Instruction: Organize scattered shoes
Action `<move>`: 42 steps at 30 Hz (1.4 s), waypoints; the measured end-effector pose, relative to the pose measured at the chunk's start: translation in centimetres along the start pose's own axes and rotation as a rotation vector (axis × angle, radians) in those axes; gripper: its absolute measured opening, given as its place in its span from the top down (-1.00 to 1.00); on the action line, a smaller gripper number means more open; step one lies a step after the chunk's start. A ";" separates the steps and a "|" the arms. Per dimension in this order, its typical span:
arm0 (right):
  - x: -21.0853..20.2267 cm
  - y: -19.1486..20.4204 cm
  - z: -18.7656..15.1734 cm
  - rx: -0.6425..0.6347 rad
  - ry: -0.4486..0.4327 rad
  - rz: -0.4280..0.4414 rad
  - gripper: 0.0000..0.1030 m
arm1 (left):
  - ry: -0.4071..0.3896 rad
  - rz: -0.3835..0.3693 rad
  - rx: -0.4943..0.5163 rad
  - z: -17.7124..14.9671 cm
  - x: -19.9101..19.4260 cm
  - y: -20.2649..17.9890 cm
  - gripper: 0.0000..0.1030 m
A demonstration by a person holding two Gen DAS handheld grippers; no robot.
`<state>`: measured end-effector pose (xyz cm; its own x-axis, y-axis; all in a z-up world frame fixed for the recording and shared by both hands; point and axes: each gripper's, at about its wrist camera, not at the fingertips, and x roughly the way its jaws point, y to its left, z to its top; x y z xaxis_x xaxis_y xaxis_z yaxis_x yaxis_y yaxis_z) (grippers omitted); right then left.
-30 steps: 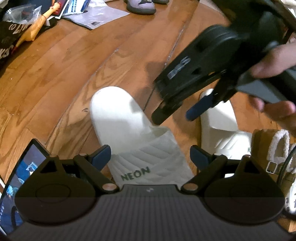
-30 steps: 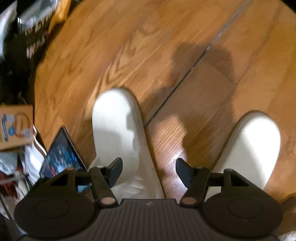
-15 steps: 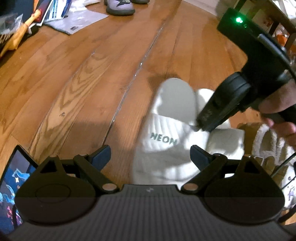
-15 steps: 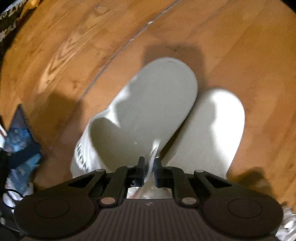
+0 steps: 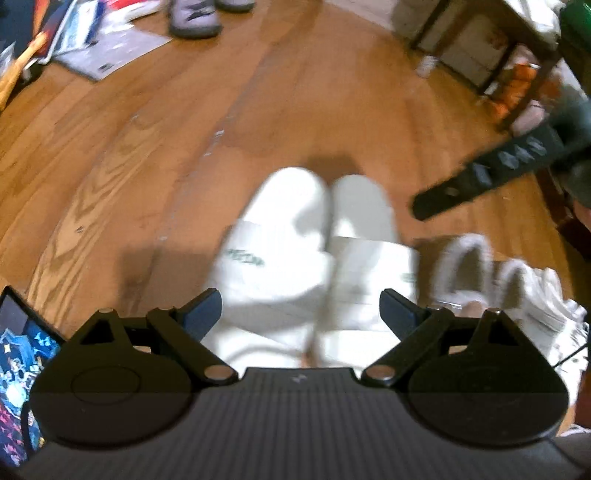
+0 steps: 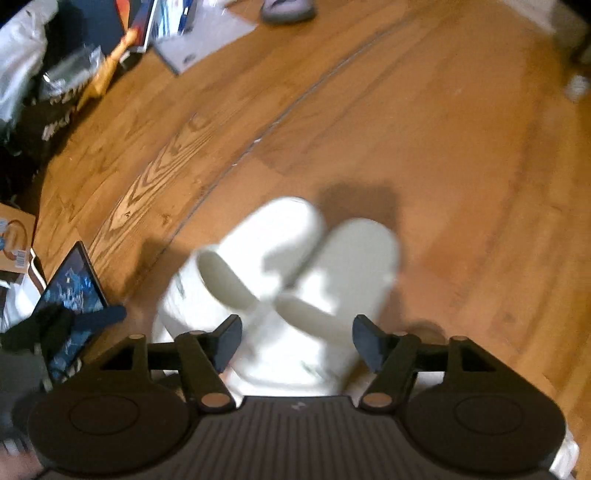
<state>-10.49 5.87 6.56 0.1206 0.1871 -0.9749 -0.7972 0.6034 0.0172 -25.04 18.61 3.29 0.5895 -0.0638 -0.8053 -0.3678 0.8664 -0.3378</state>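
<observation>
You're holding both tongs, left [image 5: 301, 308] and right [image 6: 297, 341], spread wide and gripping nothing. The two white foam slides [image 6: 280, 266] are sitting side by side, touching, on the wooden plank floor [image 6: 424, 129], just beside fluffy tan slippers [image 5: 476, 266].

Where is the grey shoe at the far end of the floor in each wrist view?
Left wrist: grey shoe at the top edge, left of centre.
Right wrist: grey shoe at the top edge, near centre.
Shared landmark: the white paper sheet just left of it.
</observation>
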 end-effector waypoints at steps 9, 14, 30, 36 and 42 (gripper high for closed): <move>-10.3 -10.4 -16.4 0.245 -0.256 -0.138 -0.58 | 0.055 -0.274 0.146 -1.7 0.7 -12.9 -0.81; -13.0 -15.8 -25.1 0.418 -0.356 -0.246 -0.59 | 0.162 -0.367 0.254 -2.6 1.1 -19.8 -0.81; -22.6 -11.1 -33.0 0.661 -0.529 -0.386 -0.70 | 0.130 -0.380 0.441 -0.7 -8.2 -23.0 -0.89; -21.3 -10.5 -29.8 0.633 -0.502 -0.353 -0.70 | 0.145 -0.338 0.409 -0.2 -9.1 -21.4 -0.89; -20.0 -13.8 -29.2 0.696 -0.429 -0.335 -0.69 | 0.180 -0.326 0.351 1.9 -11.1 -20.6 -0.89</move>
<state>-19.20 -28.86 19.30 0.6065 0.1059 -0.7880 -0.1555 0.9877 0.0131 -22.62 2.43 20.13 0.4886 -0.4159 -0.7670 0.0967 0.8995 -0.4261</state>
